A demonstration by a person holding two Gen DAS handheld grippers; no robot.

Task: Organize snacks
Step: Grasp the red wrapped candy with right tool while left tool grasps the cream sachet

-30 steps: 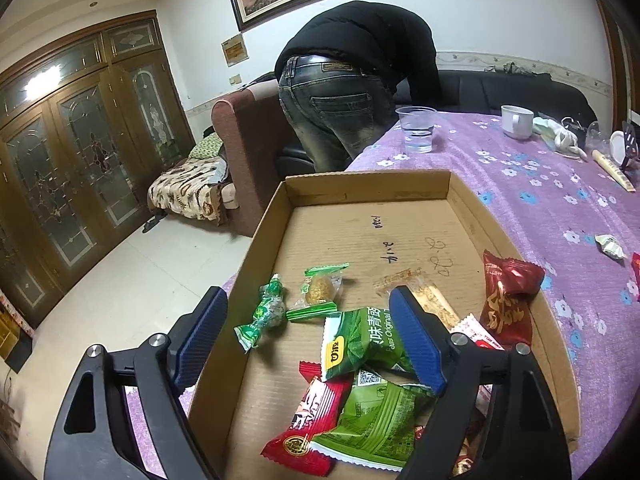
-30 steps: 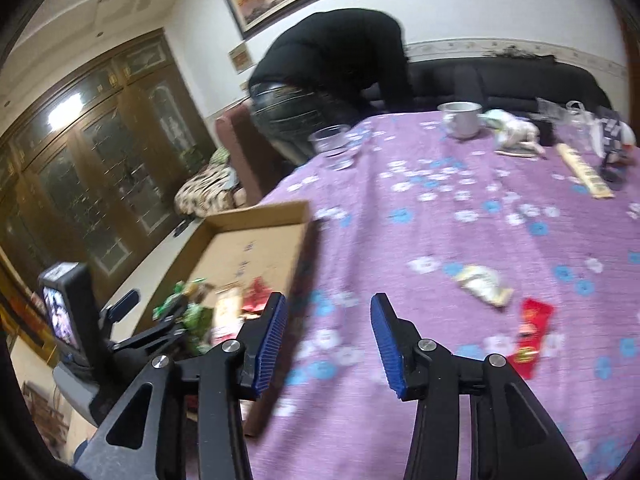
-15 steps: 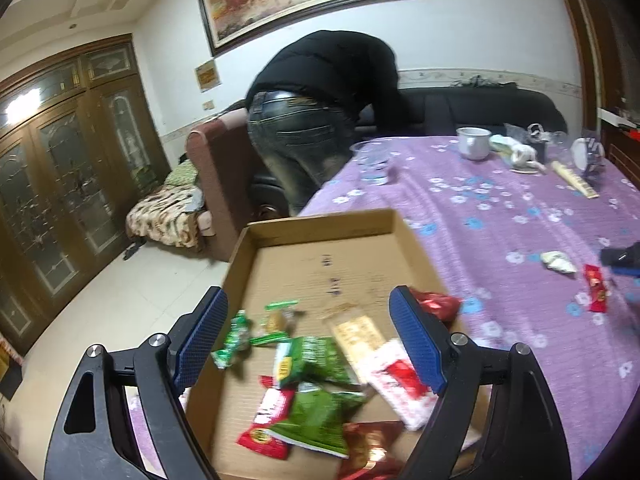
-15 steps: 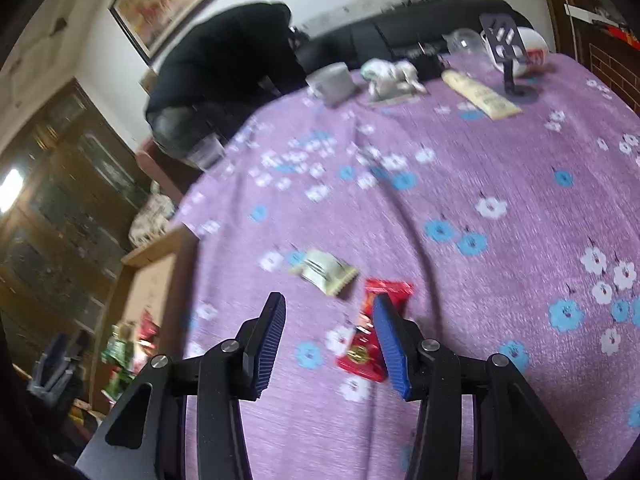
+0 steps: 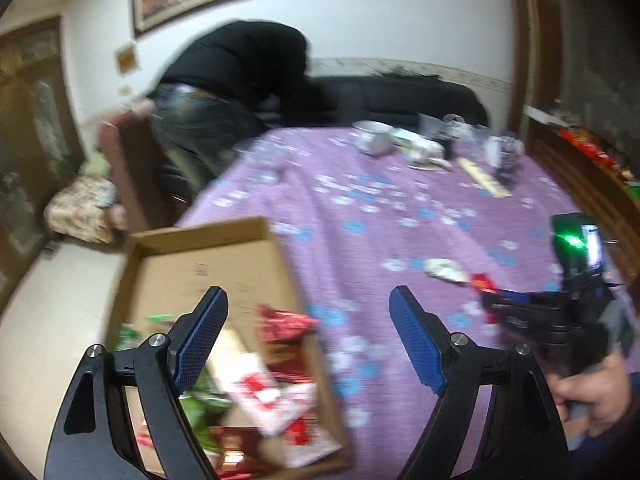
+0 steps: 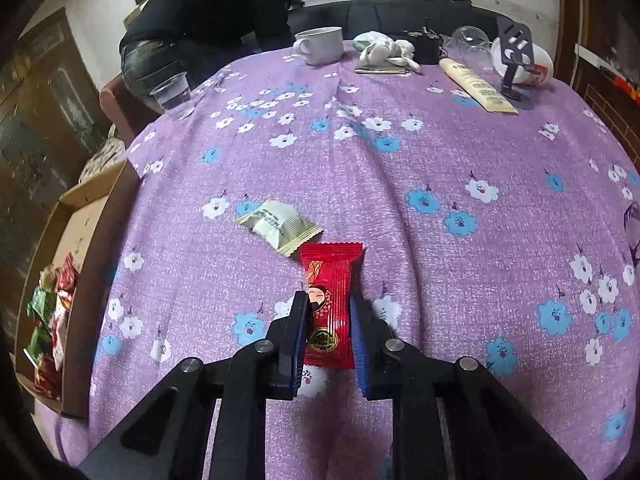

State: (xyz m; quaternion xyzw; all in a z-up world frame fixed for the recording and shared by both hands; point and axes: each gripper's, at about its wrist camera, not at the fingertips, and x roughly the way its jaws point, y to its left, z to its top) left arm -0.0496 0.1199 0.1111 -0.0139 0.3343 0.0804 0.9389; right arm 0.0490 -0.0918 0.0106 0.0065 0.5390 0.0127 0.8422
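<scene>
A red snack packet lies flat on the purple flowered tablecloth, between the fingers of my right gripper, which is closed against its sides. A cream snack packet lies just beyond it to the left. A shallow cardboard box holds several red and green snacks at the table's left edge; it also shows in the right wrist view. My left gripper is open and empty above the box's right wall. The right gripper shows in the left wrist view on the red packet.
At the far end stand a white mug, a clear plastic cup, a crumpled cloth, a cream tube and a phone stand. A person in black bends over beyond the table's far left corner.
My right gripper dropped to the table and closed on the red packet. My left gripper swung right, from over the box towards the tablecloth; its view is blurred by motion.
</scene>
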